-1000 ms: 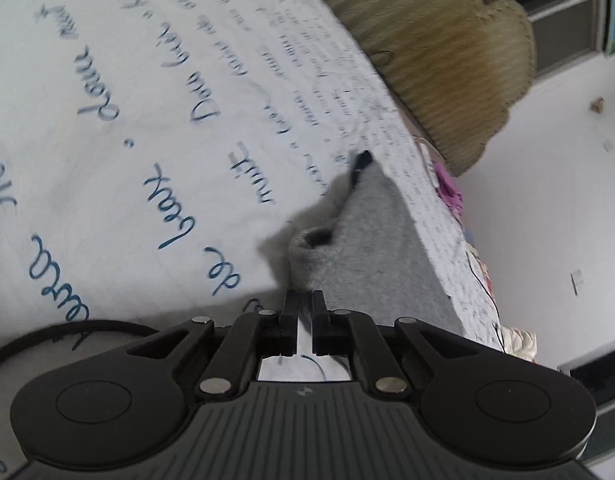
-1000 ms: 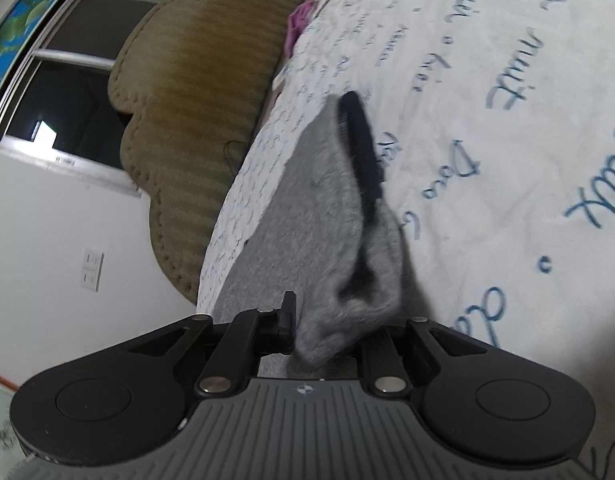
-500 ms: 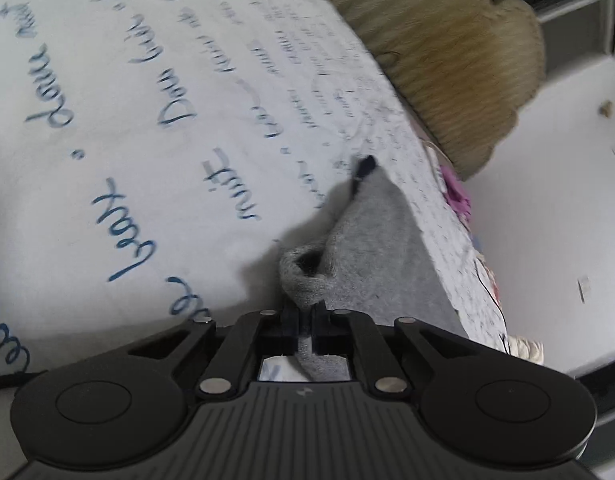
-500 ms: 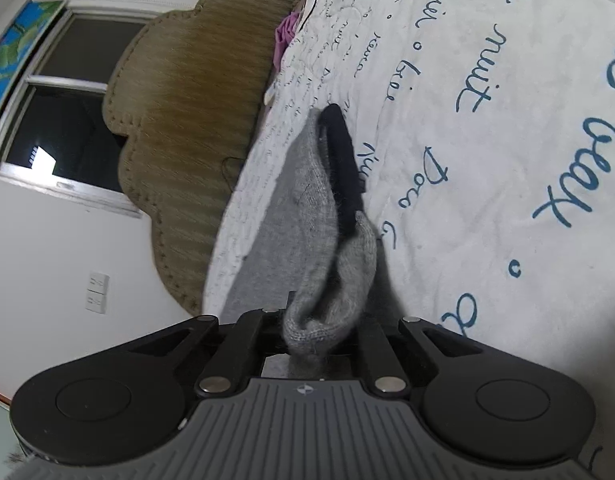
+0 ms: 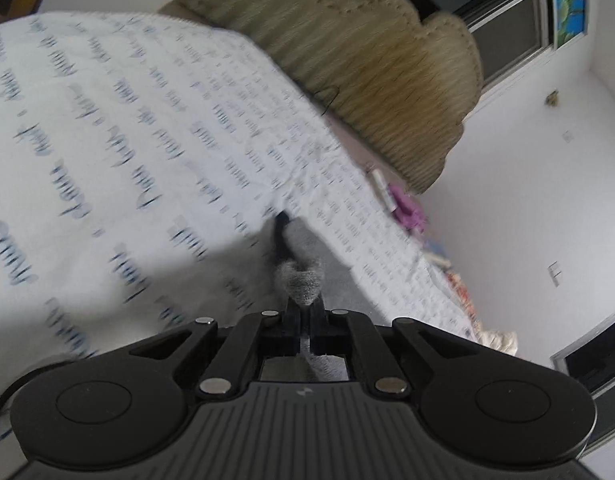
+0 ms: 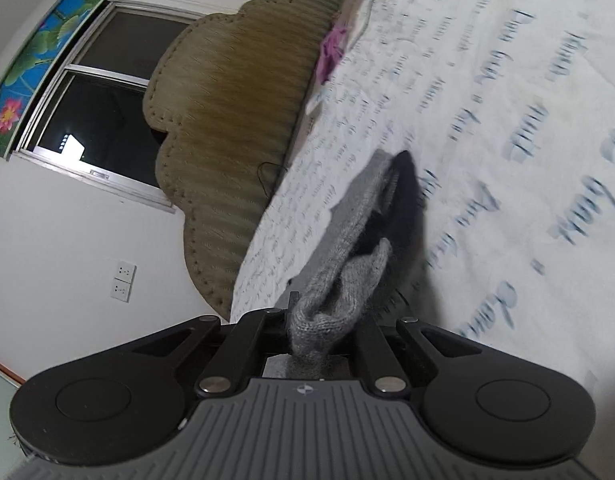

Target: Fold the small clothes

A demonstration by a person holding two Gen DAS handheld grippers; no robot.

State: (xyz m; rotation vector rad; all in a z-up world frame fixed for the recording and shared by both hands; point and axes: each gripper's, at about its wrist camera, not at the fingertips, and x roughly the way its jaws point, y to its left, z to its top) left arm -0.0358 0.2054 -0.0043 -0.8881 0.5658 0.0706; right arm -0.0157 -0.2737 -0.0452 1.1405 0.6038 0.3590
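Left wrist: both tongs (image 5: pixel 305 312) (image 6: pixel 323 320) pinch the grey sock (image 6: pixel 347 264) near the bed edge (image 5: pixel 387 256).

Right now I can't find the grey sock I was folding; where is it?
The grey sock is pinched in both tools, left tool and right tool, stretched above the script-printed bedspread, with the tan headboard beyond.

The sock (image 6: pixel 359 240) lies on the bed (image 6: pixel 507 128), stretching from both grippers toward the headboard (image 6: pixel 235 120); the window (image 6: pixel 95 112) is behind the headboard.
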